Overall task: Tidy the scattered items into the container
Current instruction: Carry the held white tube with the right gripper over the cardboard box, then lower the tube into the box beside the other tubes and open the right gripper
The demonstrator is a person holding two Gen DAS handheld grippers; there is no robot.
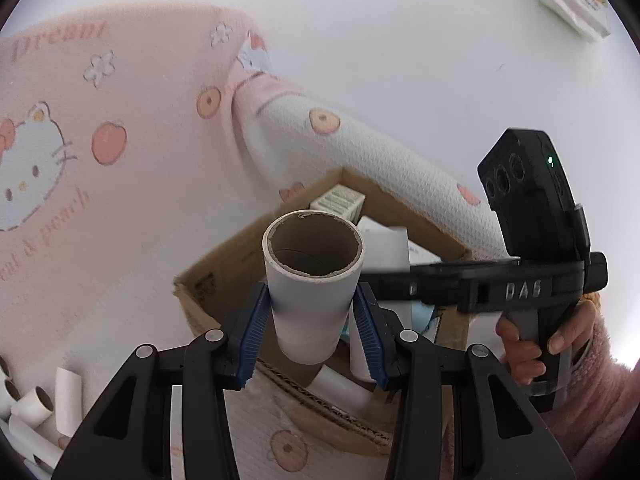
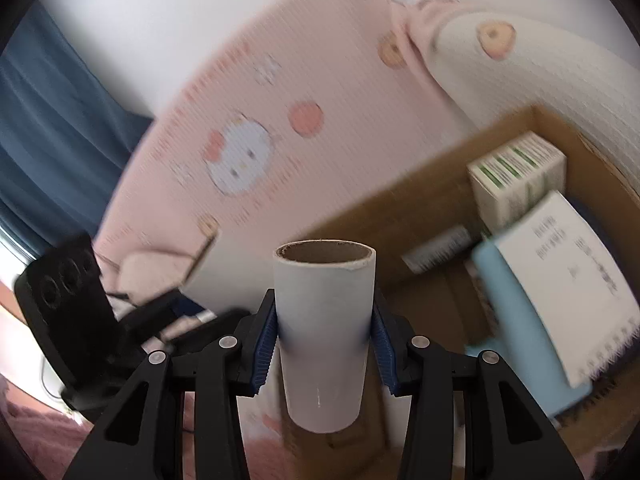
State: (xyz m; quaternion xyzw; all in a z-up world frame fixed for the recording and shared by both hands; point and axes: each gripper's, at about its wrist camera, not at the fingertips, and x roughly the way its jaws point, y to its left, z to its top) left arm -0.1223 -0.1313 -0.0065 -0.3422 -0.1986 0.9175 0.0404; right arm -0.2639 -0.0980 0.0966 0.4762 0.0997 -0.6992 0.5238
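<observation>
with each of the left gripper (image 1: 312,312) and right gripper (image 2: 325,342) pinching a cardboard tube (image 1: 310,280), a crowded cardboard box (image 1: 224,256) risked the tubes colliding or bouncing out.

Obscured, my end: cardboard box (image 1: 236,248) interior mostly behind held tube (image 1: 314,284); loose tubes (image 1: 40,408) cut off at left-wrist frame's lower left; tissue pack (image 1: 576,0) clipped at top right. Right-wrist view motion-blurred, so notebook (image 2: 568,280) text and green-striped carton (image 2: 516,172) print unreadable.
</observation>
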